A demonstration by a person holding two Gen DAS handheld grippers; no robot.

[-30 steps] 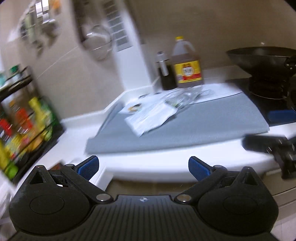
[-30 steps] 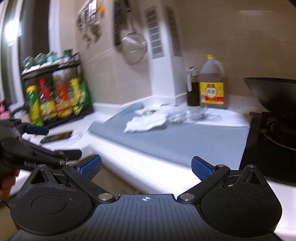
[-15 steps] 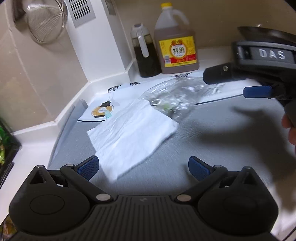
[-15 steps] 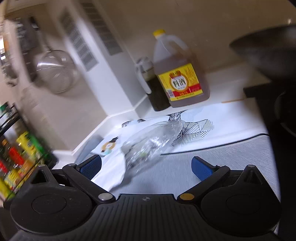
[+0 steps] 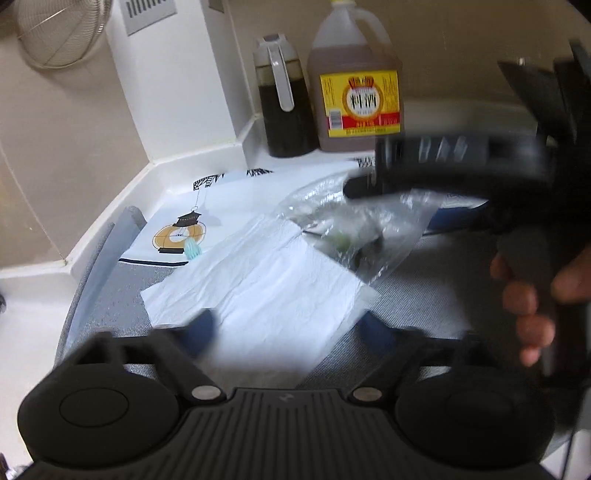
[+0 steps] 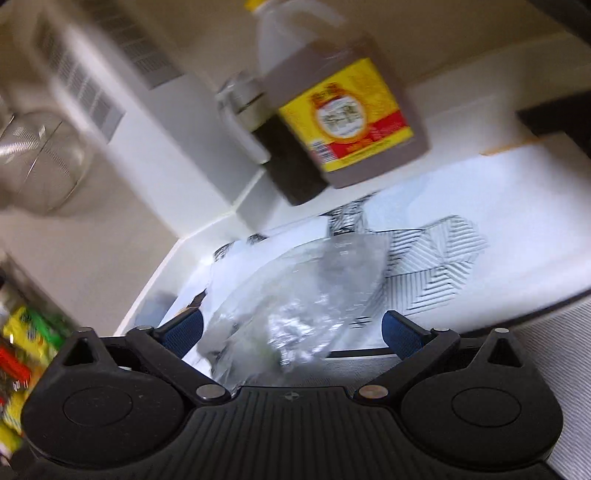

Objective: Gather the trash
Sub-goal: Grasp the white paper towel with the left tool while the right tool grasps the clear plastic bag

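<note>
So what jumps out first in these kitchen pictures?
Probably the big jug with its yellow label, standing at the back by a dark bottle. In front of it, a crumpled clear plastic bag and a white paper towel lie on a grey mat, with open black tongs nearing each.

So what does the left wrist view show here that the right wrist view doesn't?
Only the left wrist view shows the white paper towel lying on the grey mat, the lantern print, and the person's hand holding the right gripper over the bag. Only the right wrist view shows the bright packets at far left and the bag sitting between that gripper's open jaws. Both show the clear plastic bag, the yellow-labelled jug, the dark bottle and the hanging strainer.
</note>
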